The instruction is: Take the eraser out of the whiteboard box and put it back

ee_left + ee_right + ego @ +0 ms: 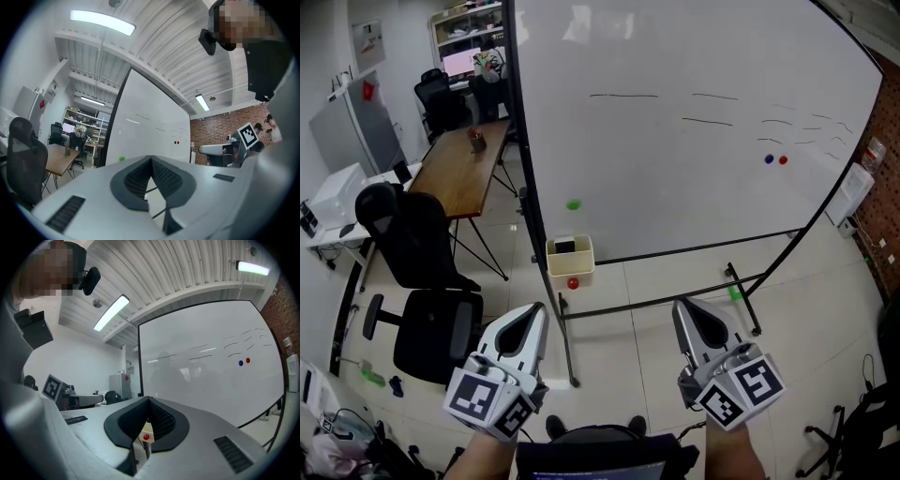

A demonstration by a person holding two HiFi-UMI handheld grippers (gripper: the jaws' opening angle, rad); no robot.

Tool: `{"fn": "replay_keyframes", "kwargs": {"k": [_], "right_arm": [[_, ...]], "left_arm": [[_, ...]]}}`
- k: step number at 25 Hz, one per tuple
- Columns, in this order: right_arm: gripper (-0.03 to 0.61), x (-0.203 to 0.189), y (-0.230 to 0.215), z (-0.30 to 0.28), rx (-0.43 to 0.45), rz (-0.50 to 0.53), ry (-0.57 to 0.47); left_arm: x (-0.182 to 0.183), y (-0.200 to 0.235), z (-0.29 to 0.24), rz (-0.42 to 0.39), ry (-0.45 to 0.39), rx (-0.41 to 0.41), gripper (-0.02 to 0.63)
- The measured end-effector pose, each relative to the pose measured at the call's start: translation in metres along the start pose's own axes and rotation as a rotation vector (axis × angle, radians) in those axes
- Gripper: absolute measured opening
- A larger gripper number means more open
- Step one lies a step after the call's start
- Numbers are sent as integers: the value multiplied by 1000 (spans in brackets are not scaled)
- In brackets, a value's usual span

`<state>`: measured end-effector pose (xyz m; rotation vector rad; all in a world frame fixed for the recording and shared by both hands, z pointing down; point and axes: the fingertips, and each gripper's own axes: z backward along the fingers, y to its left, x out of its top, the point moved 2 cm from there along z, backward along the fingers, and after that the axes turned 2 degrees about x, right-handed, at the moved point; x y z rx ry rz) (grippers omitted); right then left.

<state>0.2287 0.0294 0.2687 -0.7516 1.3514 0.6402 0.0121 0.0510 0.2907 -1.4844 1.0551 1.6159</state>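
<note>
We can read no words or numbers here. The thin dark lines on the big white board (pixel 694 141) are too faint. The black and white squares on the left gripper (pixel 528 319) and right gripper (pixel 692 317) are patterns, not letters.

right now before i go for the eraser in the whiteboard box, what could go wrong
1. The left hand-held gripper and the right hand-held gripper are both shut; reaching in like that would likely just shove the eraser.
2. The eraser sits down inside the narrow whiteboard box, so a jaw may catch the box wall.
3. The stand's floor bar lies between you and the box, which is a trip risk.
</note>
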Motion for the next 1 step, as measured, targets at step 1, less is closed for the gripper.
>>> {"fn": "replay_keyframes", "kwargs": {"k": [1], "right_arm": [[18, 0, 0, 0, -1, 0, 0]], "left_arm": [[0, 1, 0, 0, 0, -1, 34]]}}
